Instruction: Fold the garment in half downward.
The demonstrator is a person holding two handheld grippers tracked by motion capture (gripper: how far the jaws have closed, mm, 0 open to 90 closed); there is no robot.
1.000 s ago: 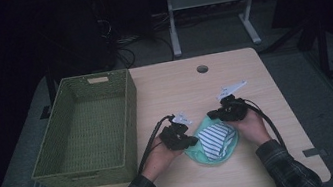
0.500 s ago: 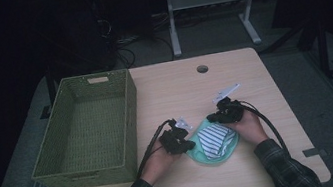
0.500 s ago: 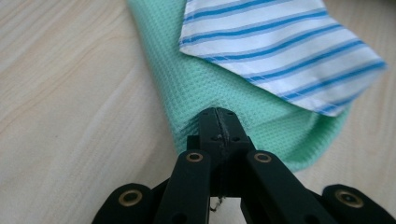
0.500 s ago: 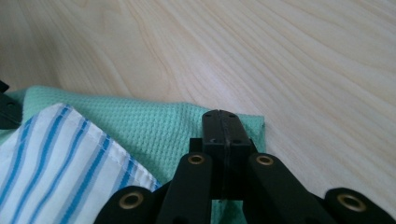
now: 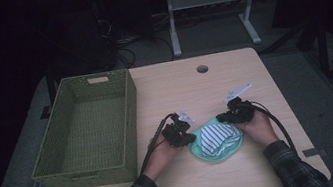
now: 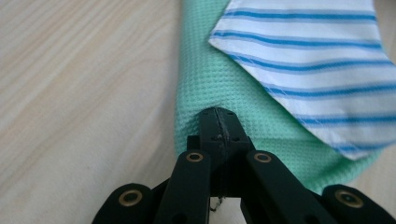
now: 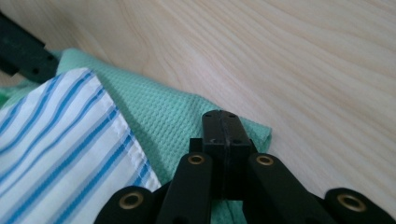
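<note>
Green waffle-weave cloth (image 5: 212, 151) lies on the table (image 5: 234, 88) near the person's edge, bunched into a rough oval, with a white cloth with blue stripes (image 5: 218, 137) resting on top of it. Both cloths sit between the two hands, right of the woven basket (image 5: 87, 131), which stands apart from them at the table's left side.

Left gripper (image 5: 184, 134): jaws pressed together on the left edge of the green cloth. In the left gripper view the closed tips (image 6: 218, 122) bite into a fold of the waffle fabric (image 6: 210, 84); the striped cloth (image 6: 317, 60) lies just beyond, up and to the right, not in the pinch.

Right gripper (image 5: 224, 117): jaws likewise clenched. In the right gripper view the tips (image 7: 221, 125) sit over the green cloth's corner (image 7: 187, 116), close to its outer edge with bare wood just past it. Pinch looks to be on the green fabric; striped cloth (image 7: 56, 135) is to the left, untouched.

Key relation: the two grips sit at opposite ends of the bundle, left end and upper right end, so the cloth's long axis runs roughly left to right between the tools, with the striped piece riding in the middle. The basket lies to the left, so the left hand is the nearer one to it.

Judgement: any lift or carry toward the basket has to keep both ends level, or the loose striped cloth could slide off the green one.
</note>
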